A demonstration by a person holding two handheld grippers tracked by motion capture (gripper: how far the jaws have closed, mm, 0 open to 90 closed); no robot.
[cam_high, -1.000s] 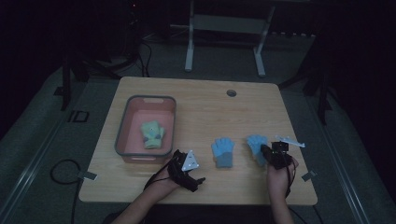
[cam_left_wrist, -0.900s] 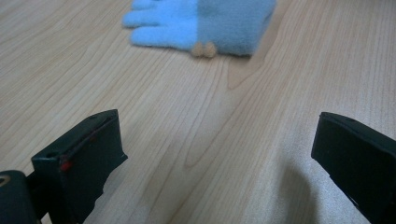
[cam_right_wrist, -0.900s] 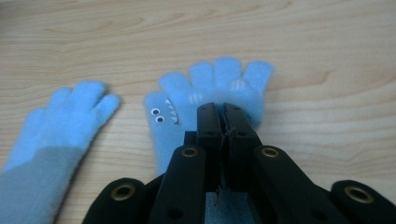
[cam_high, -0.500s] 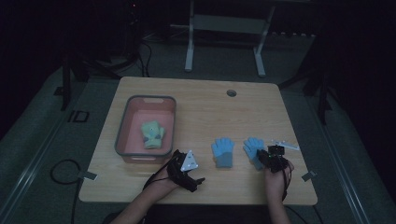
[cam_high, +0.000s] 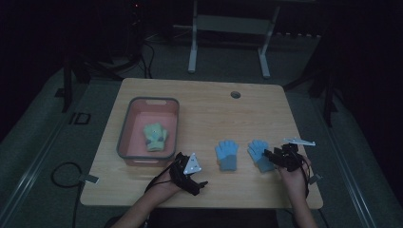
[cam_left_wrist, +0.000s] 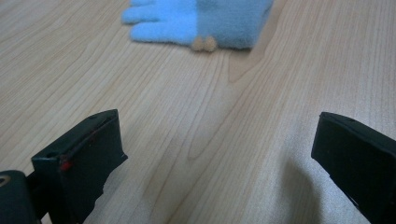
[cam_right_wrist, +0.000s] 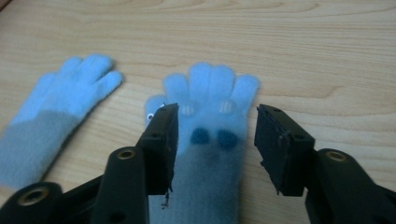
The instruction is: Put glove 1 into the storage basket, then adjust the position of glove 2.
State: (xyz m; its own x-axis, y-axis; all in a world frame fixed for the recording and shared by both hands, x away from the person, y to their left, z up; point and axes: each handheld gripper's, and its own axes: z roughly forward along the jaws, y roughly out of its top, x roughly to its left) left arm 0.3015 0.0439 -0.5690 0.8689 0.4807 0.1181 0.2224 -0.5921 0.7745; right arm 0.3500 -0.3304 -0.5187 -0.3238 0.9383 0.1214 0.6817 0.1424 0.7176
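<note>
Two blue gloves are lying flat on the wooden table [cam_high: 204, 102], near each other but apart: the left blue glove [cam_high: 226, 154] and the right blue glove [cam_high: 260, 155], fingers pointing away from the person. A third glove, a green glove [cam_high: 155, 136], is sitting inside the one pink bin [cam_high: 127, 127] at the left. Two grippers are working here. The right gripper [cam_right_wrist: 215, 128] has just been opening its jaws; they are standing apart on either side of the right blue glove, not pressing it. The left gripper [cam_left_wrist: 215, 144] is resting low over bare wood, jaws spread wide and gripping nothing, the left blue glove lying ahead of it.
</note>
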